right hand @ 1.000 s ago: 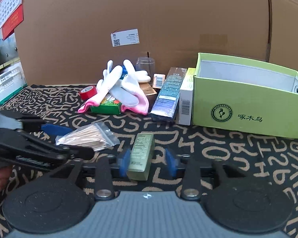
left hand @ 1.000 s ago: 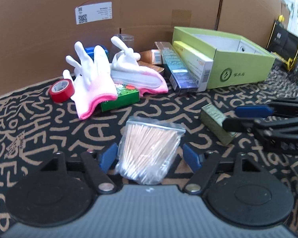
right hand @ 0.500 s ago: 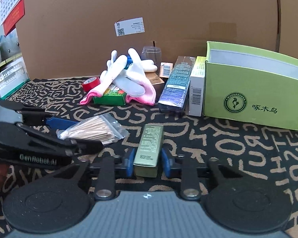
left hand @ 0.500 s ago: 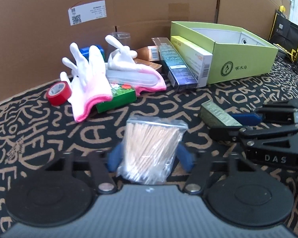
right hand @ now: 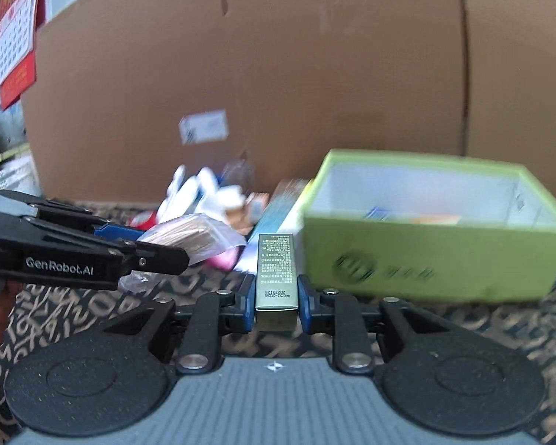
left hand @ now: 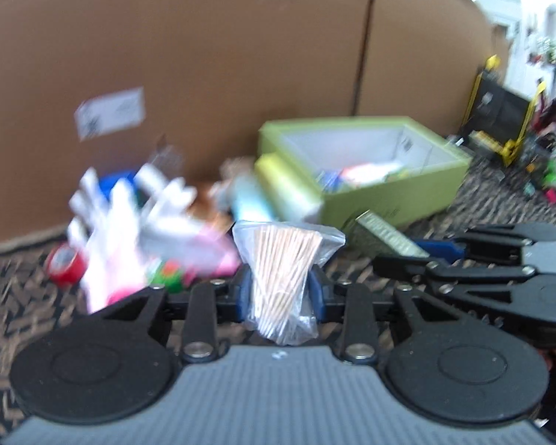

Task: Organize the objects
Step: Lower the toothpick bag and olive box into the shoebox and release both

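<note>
Two items are up off the mat, the left gripper clamped on the toothpick bag, the right gripper on the small box, green bin far right part-filled, gloves, tape left behind far left.

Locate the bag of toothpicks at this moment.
The bag of toothpicks is clamped in the left hand-held gripper, beside the right one, facing the green box.

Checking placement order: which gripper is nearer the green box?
Right. The right gripper, holding the small olive carton, sits just before the green box; the left gripper, holding the toothpick bag, is farther left.
</note>
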The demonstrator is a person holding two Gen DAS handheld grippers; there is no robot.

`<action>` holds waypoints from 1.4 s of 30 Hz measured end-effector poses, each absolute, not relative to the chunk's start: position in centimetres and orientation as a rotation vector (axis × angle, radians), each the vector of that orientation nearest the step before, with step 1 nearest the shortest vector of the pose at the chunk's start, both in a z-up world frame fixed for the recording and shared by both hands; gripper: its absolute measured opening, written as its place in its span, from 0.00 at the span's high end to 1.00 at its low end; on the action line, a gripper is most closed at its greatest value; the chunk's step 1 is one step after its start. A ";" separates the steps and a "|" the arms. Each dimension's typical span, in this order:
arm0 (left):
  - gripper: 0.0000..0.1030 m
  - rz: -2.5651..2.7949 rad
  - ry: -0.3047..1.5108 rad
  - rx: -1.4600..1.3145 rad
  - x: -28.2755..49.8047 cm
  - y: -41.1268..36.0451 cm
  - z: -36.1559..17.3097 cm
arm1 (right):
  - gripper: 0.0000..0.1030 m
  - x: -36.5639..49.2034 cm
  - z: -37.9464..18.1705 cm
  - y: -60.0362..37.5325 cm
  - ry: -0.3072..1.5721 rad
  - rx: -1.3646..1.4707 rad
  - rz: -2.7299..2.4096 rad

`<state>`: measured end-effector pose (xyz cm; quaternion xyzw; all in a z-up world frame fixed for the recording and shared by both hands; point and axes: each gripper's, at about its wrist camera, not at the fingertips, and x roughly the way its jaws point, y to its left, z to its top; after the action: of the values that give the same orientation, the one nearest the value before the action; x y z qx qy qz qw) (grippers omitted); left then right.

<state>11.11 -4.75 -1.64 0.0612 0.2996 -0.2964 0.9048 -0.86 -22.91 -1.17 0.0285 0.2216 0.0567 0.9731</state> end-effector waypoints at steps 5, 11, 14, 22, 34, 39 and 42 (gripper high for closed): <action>0.70 -0.669 0.555 0.121 12.4 -9.7 1.3 | 0.75 -0.7 1.4 -26.2 0.385 0.013 0.038; 0.70 -0.686 0.555 0.118 15.9 -15.5 2.7 | 0.75 1.4 3.0 -30.9 0.347 -0.024 -0.086; 0.70 -0.659 0.569 0.126 18.1 -18.4 2.0 | 0.75 3.3 3.0 -33.0 0.356 -0.044 -0.138; 0.70 -0.582 0.688 0.171 24.5 -24.0 -2.4 | 0.75 9.5 0.2 -37.8 0.474 -0.024 -0.192; 0.04 -0.601 0.619 0.164 24.7 -24.2 -3.3 | 0.41 10.8 -0.7 -38.7 0.514 -0.057 -0.230; 0.00 -0.631 0.512 0.121 20.6 -20.7 0.3 | 0.16 4.8 3.7 -36.8 0.279 -0.036 -0.267; 0.00 -0.604 0.489 0.102 17.9 -17.9 1.0 | 0.08 1.3 4.6 -34.7 0.203 0.002 -0.222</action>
<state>17.87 -17.89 1.00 0.0496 0.2385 -0.2942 0.9242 1.33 -34.71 4.64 0.0011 0.1010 -0.1104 0.9887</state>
